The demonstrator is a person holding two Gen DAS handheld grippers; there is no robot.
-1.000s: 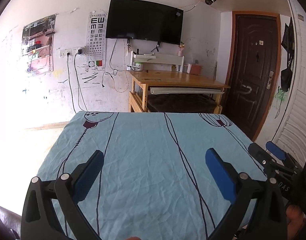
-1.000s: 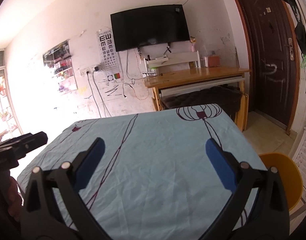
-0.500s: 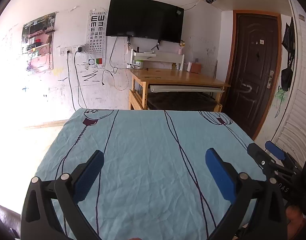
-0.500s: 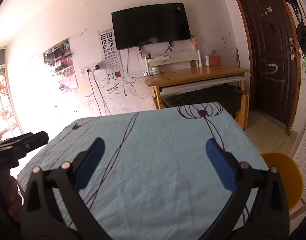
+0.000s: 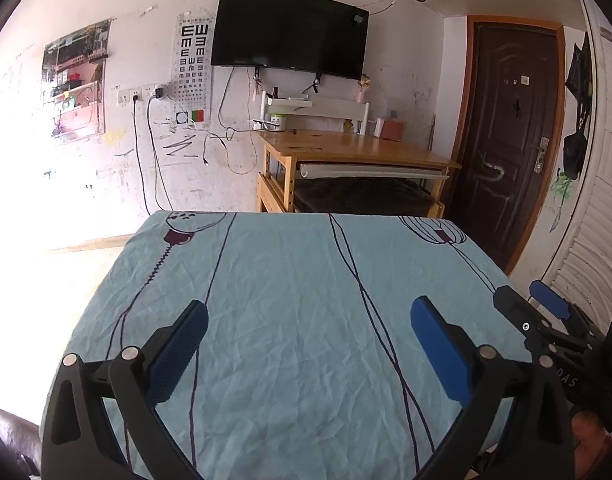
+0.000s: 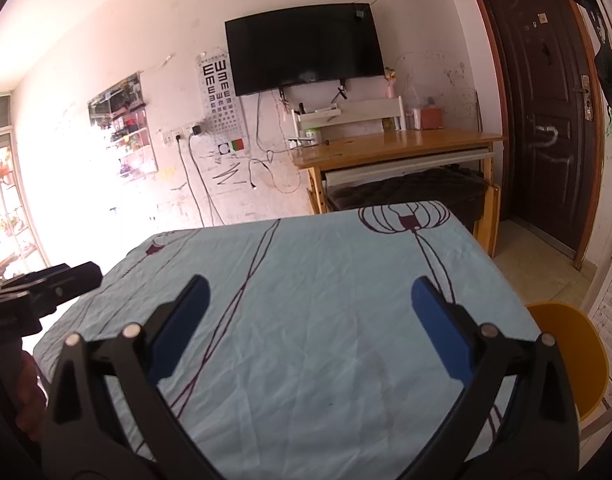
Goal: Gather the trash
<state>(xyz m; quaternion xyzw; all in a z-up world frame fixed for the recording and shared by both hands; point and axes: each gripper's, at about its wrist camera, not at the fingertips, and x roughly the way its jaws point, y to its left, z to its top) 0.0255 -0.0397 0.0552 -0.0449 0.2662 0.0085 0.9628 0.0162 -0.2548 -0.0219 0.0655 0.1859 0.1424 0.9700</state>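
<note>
No trash shows in either view. My left gripper (image 5: pixel 308 316) is open and empty above the near part of a table covered with a light blue cloth (image 5: pixel 290 280). My right gripper (image 6: pixel 308 300) is open and empty above the same cloth (image 6: pixel 306 264). The right gripper also shows at the right edge of the left wrist view (image 5: pixel 530 300), open. The left gripper's body shows at the left edge of the right wrist view (image 6: pixel 46 284).
A yellow chair seat (image 6: pixel 570 352) stands beside the table's right edge. A wooden desk (image 5: pixel 358 152) with a dark cushion under it stands against the far wall, below a TV (image 5: pixel 288 32). A brown door (image 5: pixel 506 128) is at the right.
Both grippers have tilted down a little and stayed open. The room has shifted slightly upward in both views. Nothing was picked up or let go.
</note>
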